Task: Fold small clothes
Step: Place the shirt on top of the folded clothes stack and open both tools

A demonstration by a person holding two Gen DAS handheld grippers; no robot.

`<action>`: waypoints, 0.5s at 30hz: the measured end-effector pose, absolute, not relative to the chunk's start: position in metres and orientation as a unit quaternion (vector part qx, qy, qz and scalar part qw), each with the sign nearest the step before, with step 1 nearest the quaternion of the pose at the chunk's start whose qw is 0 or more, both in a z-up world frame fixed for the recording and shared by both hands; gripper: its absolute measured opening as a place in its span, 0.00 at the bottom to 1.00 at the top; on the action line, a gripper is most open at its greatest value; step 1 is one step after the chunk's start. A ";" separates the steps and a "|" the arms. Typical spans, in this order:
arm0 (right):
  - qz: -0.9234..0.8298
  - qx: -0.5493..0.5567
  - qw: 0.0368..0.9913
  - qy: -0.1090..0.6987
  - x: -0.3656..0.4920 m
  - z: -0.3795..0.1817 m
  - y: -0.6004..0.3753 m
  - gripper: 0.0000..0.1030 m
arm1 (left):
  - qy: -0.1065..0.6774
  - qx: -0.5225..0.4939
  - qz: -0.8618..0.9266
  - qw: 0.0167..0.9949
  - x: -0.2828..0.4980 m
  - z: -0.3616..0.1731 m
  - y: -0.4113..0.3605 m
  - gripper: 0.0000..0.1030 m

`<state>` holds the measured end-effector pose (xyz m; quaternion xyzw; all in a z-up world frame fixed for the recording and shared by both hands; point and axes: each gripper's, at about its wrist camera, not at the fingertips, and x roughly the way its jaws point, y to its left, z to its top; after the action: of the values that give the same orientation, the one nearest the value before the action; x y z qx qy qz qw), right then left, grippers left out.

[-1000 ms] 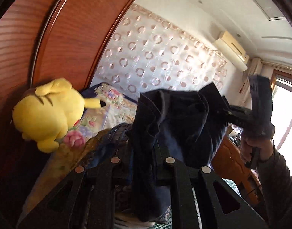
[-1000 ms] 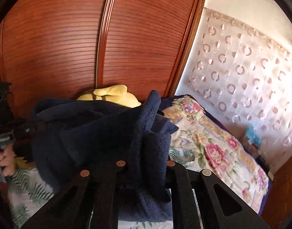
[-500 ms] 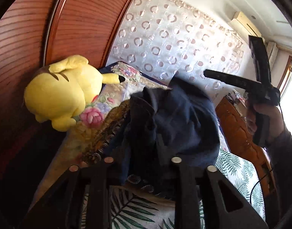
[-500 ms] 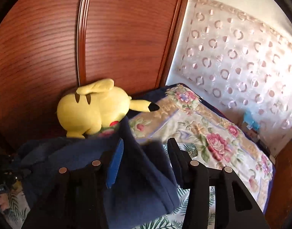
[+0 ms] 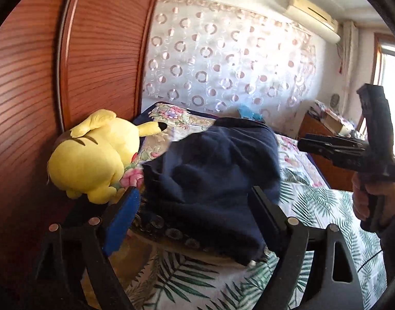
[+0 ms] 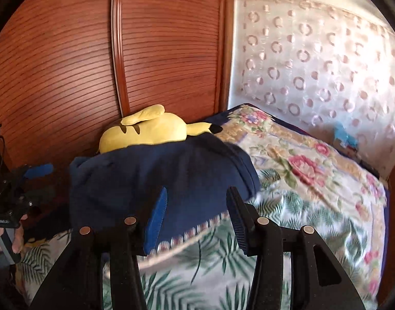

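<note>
Released since the earlier frames, the navy garment [image 5: 213,180] no longer hangs pinched between the two grippers; it now lies in a loose heap on the bed [image 6: 313,206], draped over a patterned folded item whose edge shows beneath it. Left gripper [image 5: 195,206]: jaws have just been opening and now stand spread wide, the garment lying ahead of and between the fingers with neither pad pressing on it. Right gripper [image 6: 197,209]: jaws opened within the last second and stand parted, the garment's near edge lying between the fingers [image 6: 156,214], no pinch visible. Seen from the left wrist, the right gripper is held in a hand [image 5: 373,201] beside the heap, apart from the cloth. Yellow plush toy [image 5: 94,157] rests against the wooden wardrobe door [image 6: 158,51], touching the far side of the garment.
</note>
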<state>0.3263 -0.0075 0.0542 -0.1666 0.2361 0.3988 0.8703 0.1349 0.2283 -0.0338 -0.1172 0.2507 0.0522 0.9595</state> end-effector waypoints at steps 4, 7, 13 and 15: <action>0.382 -0.139 0.884 0.230 0.290 0.053 -0.045 0.48 | 0.247 -0.100 0.031 0.963 0.127 -0.026 0.203 0.83; 0.368 -0.126 0.893 0.225 0.260 0.053 -0.073 0.48 | 0.246 -0.089 0.010 0.965 0.121 -0.021 0.182 0.83; 0.333 -0.111 0.911 0.219 0.204 0.049 -0.106 0.50 | 0.239 -0.070 -0.025 0.968 0.107 -0.011 0.139 0.83; 0.318 -0.102 0.919 0.212 0.183 0.048 -0.117 0.59 | 0.238 -0.067 -0.036 0.968 0.102 -0.008 0.125 0.83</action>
<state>0.1830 -0.1170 0.0479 -0.1019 0.2123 0.3176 0.9185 0.1019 0.1253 -0.0083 -0.0666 0.2382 -0.0363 0.9682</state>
